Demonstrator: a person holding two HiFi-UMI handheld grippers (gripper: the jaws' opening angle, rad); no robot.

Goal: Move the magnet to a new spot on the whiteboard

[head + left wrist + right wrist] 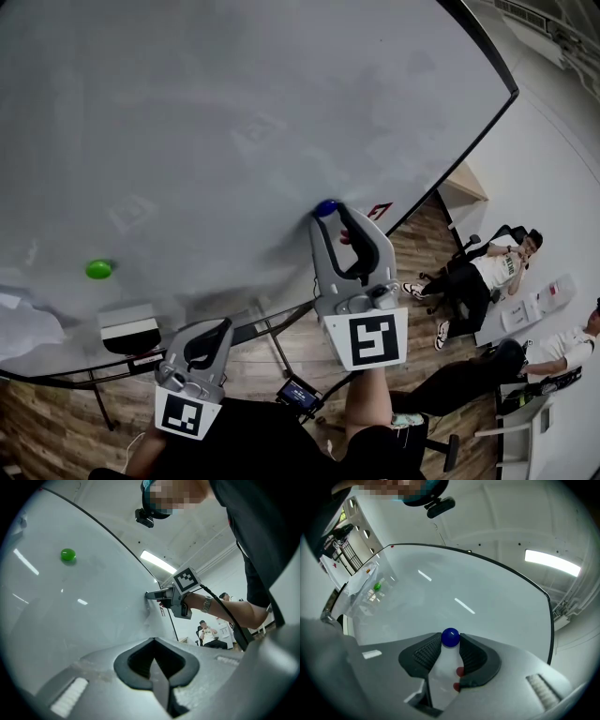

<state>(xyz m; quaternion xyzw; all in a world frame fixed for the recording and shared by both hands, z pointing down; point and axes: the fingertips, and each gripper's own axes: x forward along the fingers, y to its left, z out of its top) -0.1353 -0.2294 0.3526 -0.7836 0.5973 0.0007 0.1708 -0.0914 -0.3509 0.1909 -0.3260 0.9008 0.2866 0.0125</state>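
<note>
**Blue magnet pinched at the board's lower edge**

My right gripper [450,643] is pressed up to the whiteboard [234,112]. Its two ribbed pads [423,654] are clamped on the blue magnet [450,637], one on each side of the ball. The magnet sits against the board's surface low down, near the bottom frame and towards the right corner.

My left gripper [154,662] hangs lower and well clear of the board, its jaws pressed together on nothing.

A green magnet [98,269] sticks to the board far to the left, well apart from the blue one.

As for writing, I can only find a small red outlined mark [380,211] on the board just beside the right gripper, too small to read. Each gripper's cube carries a black-and-white square marker [373,339], a pattern rather than letters.
</note>
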